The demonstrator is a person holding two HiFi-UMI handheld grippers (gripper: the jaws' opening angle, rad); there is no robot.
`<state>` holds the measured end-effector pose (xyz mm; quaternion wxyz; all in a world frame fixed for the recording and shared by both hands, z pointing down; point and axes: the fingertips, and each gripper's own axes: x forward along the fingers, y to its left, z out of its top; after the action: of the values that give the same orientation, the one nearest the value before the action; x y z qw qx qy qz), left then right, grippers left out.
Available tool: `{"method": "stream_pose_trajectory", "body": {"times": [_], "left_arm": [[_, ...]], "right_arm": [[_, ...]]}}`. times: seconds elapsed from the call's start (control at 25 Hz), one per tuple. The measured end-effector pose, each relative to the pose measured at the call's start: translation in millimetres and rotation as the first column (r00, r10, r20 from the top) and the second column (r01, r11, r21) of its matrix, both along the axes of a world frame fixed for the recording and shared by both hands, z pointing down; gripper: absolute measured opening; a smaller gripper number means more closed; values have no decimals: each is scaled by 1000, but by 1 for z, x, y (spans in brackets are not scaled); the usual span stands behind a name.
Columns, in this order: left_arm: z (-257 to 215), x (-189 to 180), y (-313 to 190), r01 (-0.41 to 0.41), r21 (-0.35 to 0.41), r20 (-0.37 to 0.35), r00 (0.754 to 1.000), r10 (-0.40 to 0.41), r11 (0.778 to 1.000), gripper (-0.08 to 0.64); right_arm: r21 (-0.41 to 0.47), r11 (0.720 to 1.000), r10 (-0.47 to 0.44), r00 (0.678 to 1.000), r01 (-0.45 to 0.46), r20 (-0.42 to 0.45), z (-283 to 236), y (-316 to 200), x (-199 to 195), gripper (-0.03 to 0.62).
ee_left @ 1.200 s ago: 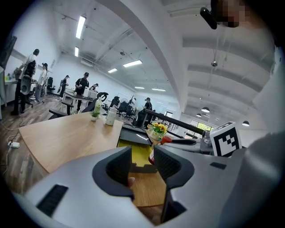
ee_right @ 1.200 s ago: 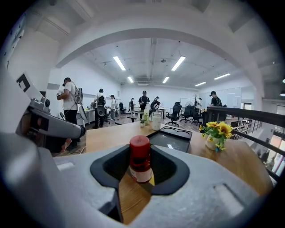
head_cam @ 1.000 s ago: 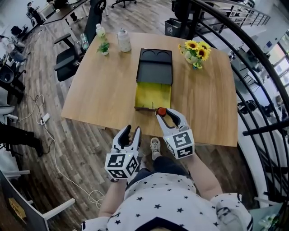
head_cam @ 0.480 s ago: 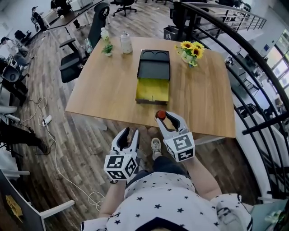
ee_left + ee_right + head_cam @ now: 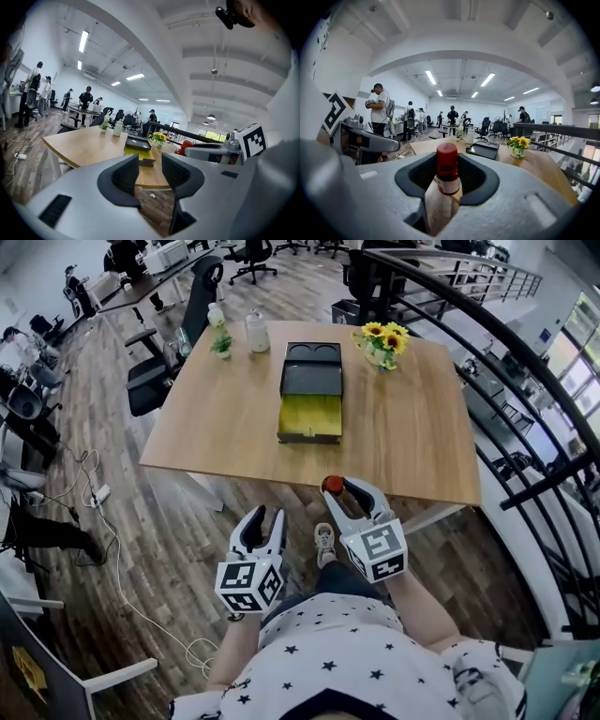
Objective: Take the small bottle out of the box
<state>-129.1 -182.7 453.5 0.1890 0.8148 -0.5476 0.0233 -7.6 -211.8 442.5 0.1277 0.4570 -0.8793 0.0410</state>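
Red-capped small bottle [image 5: 447,165]: it sits upright between the jaws of the right gripper [image 5: 338,488], which are clamped on its body just under the cap, at the same spread as a second ago.
Where it is now: the bottle is off the table [image 5: 211,423], hanging over the plank floor [image 5: 178,521] in front of the person, well apart from the box [image 5: 310,416].
What has changed: a second ago the red cap was right at the near end of the box, above the tabletop. Since then the person has backed away, and the table and box have slid up and grown smaller in the head view. The right gripper has cleared the table's near edge.
Box: it stays where it was on the table, with its yellow inside open towards the person and its black part [image 5: 312,371] behind.
Left gripper [image 5: 266,517]: its jaws stand a little apart with nothing between them, only floor showing through the gap. It has come back along with the body and plays no part in the hold.
Meaning for the task: by my reading the bottle is out of the box and the removal itself is done. All that could be left is setting it down somewhere.
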Motion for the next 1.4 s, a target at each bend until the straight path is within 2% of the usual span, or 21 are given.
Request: {"method": "stream_pose_trajectory", "body": {"times": [0.64, 1.4], "left_arm": [[-10, 9, 43, -6, 32, -14, 1000, 7, 999, 147], [-14, 11, 43, -6, 41, -4, 1000, 6, 999, 144]], "right_arm": [[22, 1000, -10, 1000, 10, 25, -16, 58, 1, 140], [47, 999, 1, 1000, -2, 29, -19, 58, 5, 140]]}}
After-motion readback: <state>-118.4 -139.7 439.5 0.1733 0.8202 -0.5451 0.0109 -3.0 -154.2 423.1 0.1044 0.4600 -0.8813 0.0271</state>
